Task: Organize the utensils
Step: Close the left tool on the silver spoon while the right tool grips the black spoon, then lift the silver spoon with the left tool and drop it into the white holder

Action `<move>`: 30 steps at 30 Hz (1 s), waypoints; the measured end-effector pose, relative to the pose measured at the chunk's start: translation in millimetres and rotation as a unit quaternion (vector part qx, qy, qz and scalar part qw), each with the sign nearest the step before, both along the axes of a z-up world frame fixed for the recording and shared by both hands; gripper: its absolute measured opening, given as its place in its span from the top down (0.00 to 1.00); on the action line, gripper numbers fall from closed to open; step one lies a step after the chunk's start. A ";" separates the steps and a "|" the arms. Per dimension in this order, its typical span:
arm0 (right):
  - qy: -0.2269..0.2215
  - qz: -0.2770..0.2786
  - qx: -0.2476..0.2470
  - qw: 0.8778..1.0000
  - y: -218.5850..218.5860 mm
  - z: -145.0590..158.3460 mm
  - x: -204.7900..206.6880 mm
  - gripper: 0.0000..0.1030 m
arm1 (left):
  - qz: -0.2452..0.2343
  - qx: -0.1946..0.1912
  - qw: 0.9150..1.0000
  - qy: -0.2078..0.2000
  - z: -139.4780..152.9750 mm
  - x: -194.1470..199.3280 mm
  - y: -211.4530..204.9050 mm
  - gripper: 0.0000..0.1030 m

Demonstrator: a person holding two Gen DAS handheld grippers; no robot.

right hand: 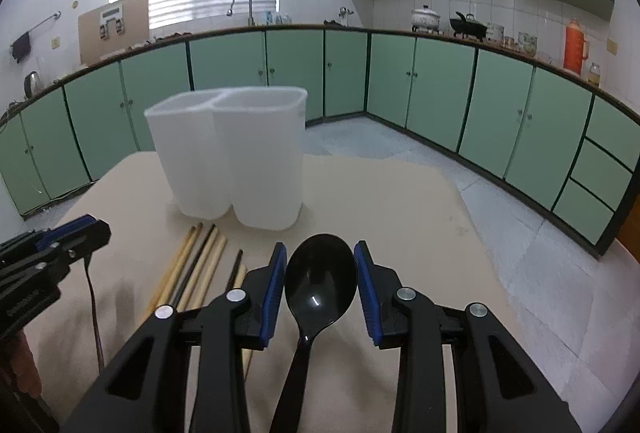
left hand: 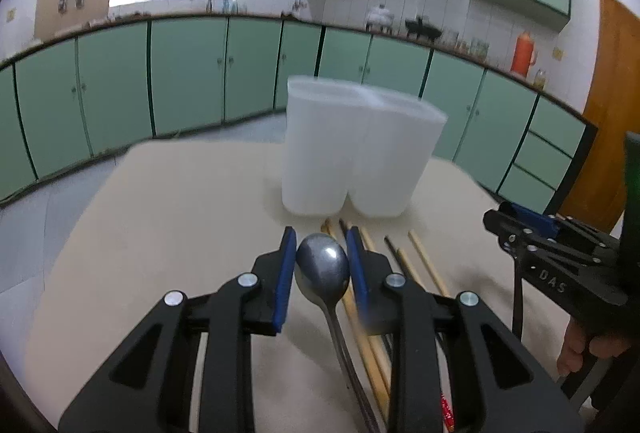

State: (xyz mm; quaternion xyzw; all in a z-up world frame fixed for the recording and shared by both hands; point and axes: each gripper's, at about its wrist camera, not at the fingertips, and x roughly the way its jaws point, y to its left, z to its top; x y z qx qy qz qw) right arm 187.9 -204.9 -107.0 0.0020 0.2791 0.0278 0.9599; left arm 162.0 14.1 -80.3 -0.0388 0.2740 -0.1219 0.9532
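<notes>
A white two-compartment utensil holder (left hand: pixel 360 153) stands upright on the beige table; it also shows in the right wrist view (right hand: pixel 236 153). My left gripper (left hand: pixel 322 265) is shut on a metal spoon (left hand: pixel 323 271), pads against the bowl's sides. My right gripper (right hand: pixel 320 277) is shut on a black plastic spoon (right hand: pixel 320 283), bowl between the blue pads. Several wooden and dark chopsticks (left hand: pixel 424 261) lie on the table in front of the holder, also in the right wrist view (right hand: pixel 200 265). Each gripper appears in the other's view: the right gripper (left hand: pixel 504 217) and the left gripper (right hand: pixel 96 229).
The beige table (left hand: pixel 180 233) ends a little behind the holder and at the right (right hand: pixel 460 225). Green kitchen cabinets (right hand: pixel 400 81) line the walls beyond a tiled floor. A person's hand (left hand: pixel 580 349) holds the right gripper's handle.
</notes>
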 end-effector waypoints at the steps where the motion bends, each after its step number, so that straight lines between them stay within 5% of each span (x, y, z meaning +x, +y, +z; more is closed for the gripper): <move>1: -0.005 0.003 0.001 1.000 0.8 2.6 -1.1 0.67 | 0.001 -0.003 1.000 -0.008 2.3 -2.0 0.5 0.76; 13: -0.043 0.020 0.000 0.999 9.7 24.8 -8.0 0.67 | -0.004 -0.029 0.997 -0.074 30.1 -14.3 1.5 0.80; 14: -0.045 0.021 0.001 0.999 10.3 26.0 -8.7 0.67 | -0.005 -0.029 0.997 -0.077 31.0 -15.2 0.6 0.97; 30: -0.035 0.021 0.006 0.999 7.8 18.8 -5.9 0.67 | -0.009 -0.036 0.999 -0.035 10.1 -5.2 4.5 0.99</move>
